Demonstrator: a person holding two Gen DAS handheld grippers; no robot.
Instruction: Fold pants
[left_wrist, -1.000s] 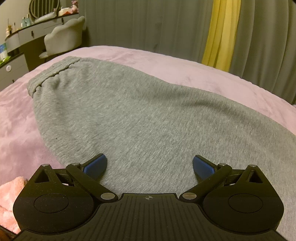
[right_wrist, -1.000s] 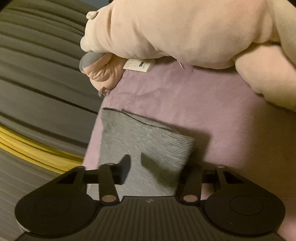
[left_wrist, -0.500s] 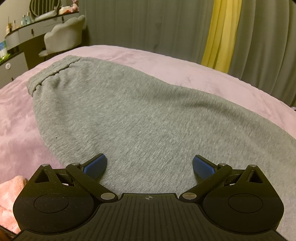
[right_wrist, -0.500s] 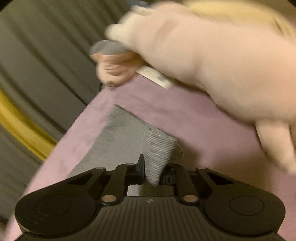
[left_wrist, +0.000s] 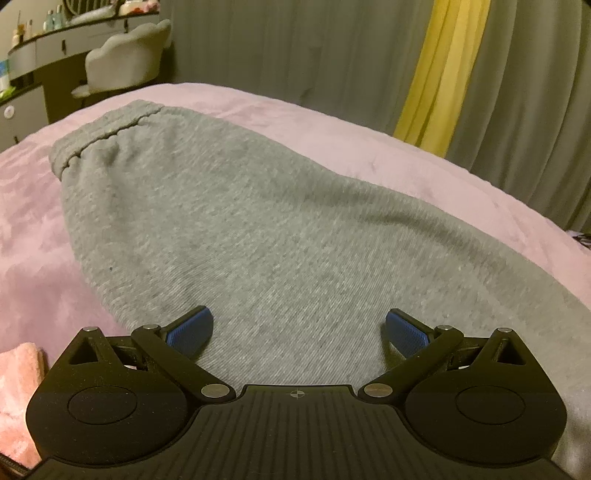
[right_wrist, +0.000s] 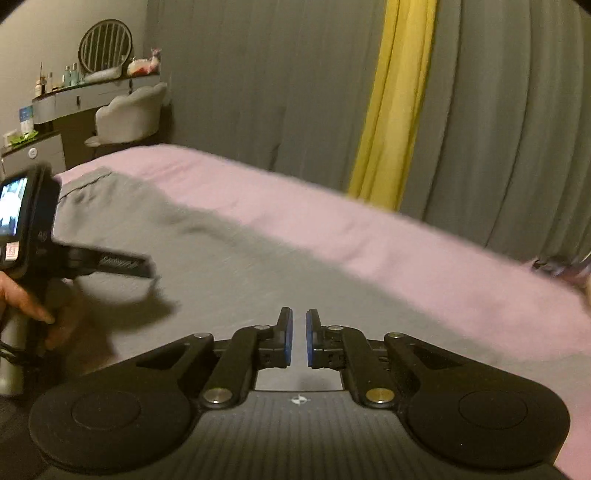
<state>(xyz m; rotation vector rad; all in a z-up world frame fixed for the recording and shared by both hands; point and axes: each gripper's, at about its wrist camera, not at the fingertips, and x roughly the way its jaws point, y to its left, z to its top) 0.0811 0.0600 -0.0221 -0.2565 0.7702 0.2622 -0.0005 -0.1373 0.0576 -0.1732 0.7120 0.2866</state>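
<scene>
Grey sweatpants (left_wrist: 258, 221) lie flat on a pink bed cover (left_wrist: 369, 147), waistband (left_wrist: 107, 136) at the far left. My left gripper (left_wrist: 297, 332) is open and empty, low over the pants' near part. In the right wrist view the pants (right_wrist: 229, 266) stretch across the bed (right_wrist: 369, 229). My right gripper (right_wrist: 299, 338) has its jaws nearly together with a thin gap; the hem it held shows no cloth between the pads. The left gripper's handle and hand (right_wrist: 33, 258) show at the left.
Grey curtains with a yellow strip (left_wrist: 436, 74) hang behind the bed. A dressing table and a pale chair (left_wrist: 125, 55) stand at the far left. A pink fluffy cloth (left_wrist: 18, 387) lies at the near left edge.
My right gripper closed on the pant leg's hem, then swung round from the pink plush toy end toward the waistband. The left gripper stayed open and nearly still.
</scene>
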